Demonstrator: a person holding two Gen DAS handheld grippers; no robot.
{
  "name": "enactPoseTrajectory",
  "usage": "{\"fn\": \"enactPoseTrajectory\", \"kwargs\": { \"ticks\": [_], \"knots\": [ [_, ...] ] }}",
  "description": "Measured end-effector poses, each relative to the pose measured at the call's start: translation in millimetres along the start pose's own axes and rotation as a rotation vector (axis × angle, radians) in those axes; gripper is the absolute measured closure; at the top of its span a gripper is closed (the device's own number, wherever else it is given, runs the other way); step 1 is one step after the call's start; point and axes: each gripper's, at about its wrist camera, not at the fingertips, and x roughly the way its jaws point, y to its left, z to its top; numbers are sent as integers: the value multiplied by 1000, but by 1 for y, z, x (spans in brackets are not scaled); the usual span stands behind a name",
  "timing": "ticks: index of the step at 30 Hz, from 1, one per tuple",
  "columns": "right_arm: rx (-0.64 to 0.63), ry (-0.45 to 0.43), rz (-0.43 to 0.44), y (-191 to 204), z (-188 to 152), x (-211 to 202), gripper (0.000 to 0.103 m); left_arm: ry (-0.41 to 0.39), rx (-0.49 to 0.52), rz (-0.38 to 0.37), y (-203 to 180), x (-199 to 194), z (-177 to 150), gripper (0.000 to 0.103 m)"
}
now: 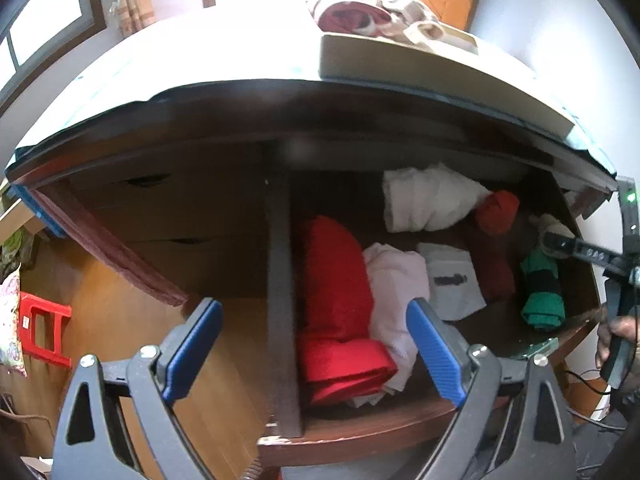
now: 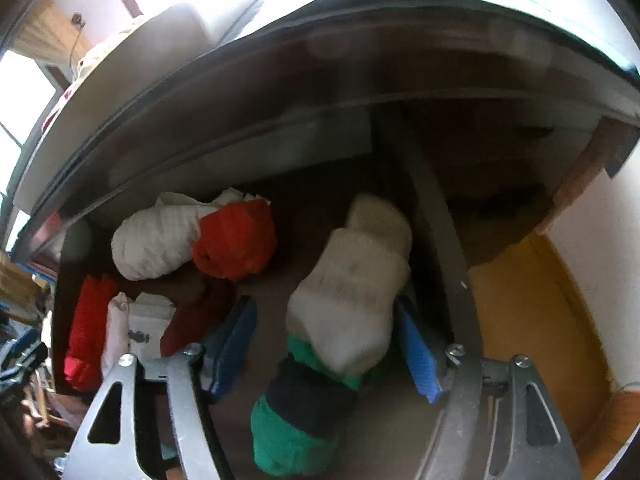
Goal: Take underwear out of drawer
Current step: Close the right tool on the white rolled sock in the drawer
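Two hand-held grippers (image 1: 316,354) (agape) over drawer (image 1: 360,434)

Your left wrist camera looks steeply down along its blue fingers (image 1: 192,354) from above the open drawer (image 1: 360,436), near its front edge, with the tabletop (image 1: 200,64) at twelve o'clock. Your right wrist camera sits closer, low inside the same drawer, also pitched down. Both views share the red roll (image 1: 340,308) (image 2: 86,328), the green-and-navy roll (image 1: 542,296) (image 2: 296,432) and the white bundle (image 1: 428,198) (image 2: 156,242). At three o'clock in the left view you see the right gripper (image 1: 618,272).
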Motion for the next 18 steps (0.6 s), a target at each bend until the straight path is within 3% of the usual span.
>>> {"fn": "enactPoseTrajectory", "kwargs": {
  "ticks": [2, 6, 11, 18],
  "knots": [
    [-57, 2, -47, 8, 0, 6, 51, 2, -3, 3, 5, -1, 0, 8],
    [-109, -31, -67, 10, -4, 8, 59, 26, -7, 1, 5, 5, 0, 8],
    [-78, -106, 46, 5, -7, -10, 65, 35, 42, -32, -14, 7, 1, 11],
    [-199, -207, 247, 39, -20, -51, 65, 58, 96, -70, -46, 15, 5, 18]
  ]
}}
